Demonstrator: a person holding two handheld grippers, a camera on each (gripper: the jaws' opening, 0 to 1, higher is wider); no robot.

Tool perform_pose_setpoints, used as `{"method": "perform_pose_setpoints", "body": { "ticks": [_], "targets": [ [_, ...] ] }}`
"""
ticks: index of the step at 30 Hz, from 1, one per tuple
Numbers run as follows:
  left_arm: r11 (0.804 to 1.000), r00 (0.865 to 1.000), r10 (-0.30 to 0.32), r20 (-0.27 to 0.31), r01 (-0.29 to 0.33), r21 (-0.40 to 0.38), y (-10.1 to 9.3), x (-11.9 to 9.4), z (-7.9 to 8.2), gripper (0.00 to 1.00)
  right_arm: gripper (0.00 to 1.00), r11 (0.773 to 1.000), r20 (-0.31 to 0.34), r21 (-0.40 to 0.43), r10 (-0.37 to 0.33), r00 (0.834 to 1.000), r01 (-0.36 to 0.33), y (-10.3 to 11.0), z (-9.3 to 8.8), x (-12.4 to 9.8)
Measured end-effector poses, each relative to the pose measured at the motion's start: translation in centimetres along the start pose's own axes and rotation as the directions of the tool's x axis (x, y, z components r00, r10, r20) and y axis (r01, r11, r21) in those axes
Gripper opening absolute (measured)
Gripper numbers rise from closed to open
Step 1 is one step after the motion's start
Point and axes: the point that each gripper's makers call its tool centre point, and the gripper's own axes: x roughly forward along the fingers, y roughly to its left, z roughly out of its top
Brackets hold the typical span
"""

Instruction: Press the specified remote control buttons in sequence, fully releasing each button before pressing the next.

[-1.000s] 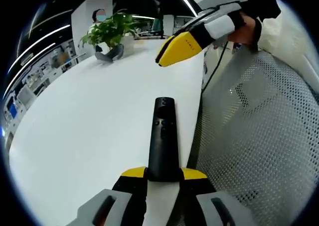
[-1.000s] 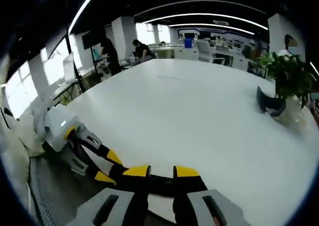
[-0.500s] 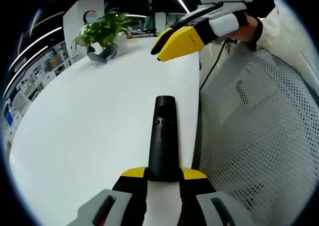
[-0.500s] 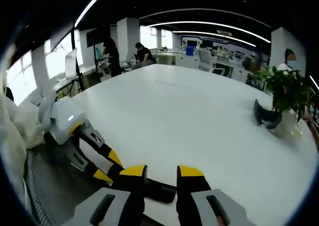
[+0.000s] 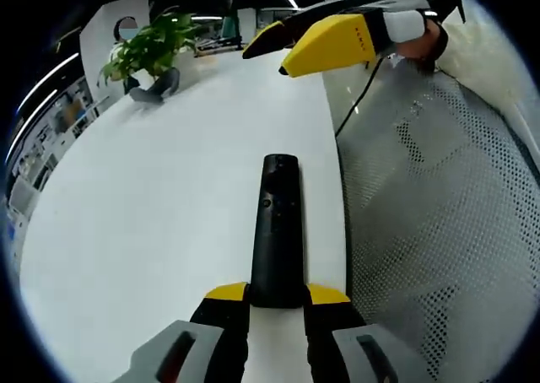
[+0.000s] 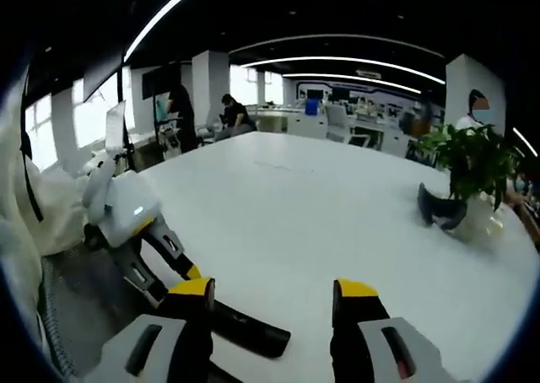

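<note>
A long black remote control (image 5: 276, 227) lies lengthwise on the white table (image 5: 160, 206), its near end clamped between the yellow pads of my left gripper (image 5: 277, 295). My right gripper (image 5: 267, 61) hangs above the remote's far end with its jaws spread apart, touching nothing. In the right gripper view, my right gripper (image 6: 274, 292) stands open, and the remote (image 6: 246, 331) lies low between its jaws. The left gripper's striped fingers (image 6: 165, 243) reach in from the left onto the remote.
A potted plant (image 5: 150, 49) (image 6: 472, 157) stands at the table's far side. A grey mesh chair back (image 5: 439, 206) and a black cable (image 5: 358, 105) run along the table's right edge. People stand at desks (image 6: 232, 113) in the background.
My right gripper has opened from nearly shut to wide and has risen away from the remote. The left gripper has kept its hold on the remote.
</note>
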Motion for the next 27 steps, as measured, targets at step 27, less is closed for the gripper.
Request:
{"method": "perform_pose_setpoints", "body": {
  "ticks": [27],
  "targets": [
    [0.998,0.995,-0.014,-0.099,0.020,0.053,8.0,0.0,0.0,0.24,0.50,1.000,-0.093,-0.001,0.020,0.995,-0.020,0.2,-1.6,0.7]
  ]
}}
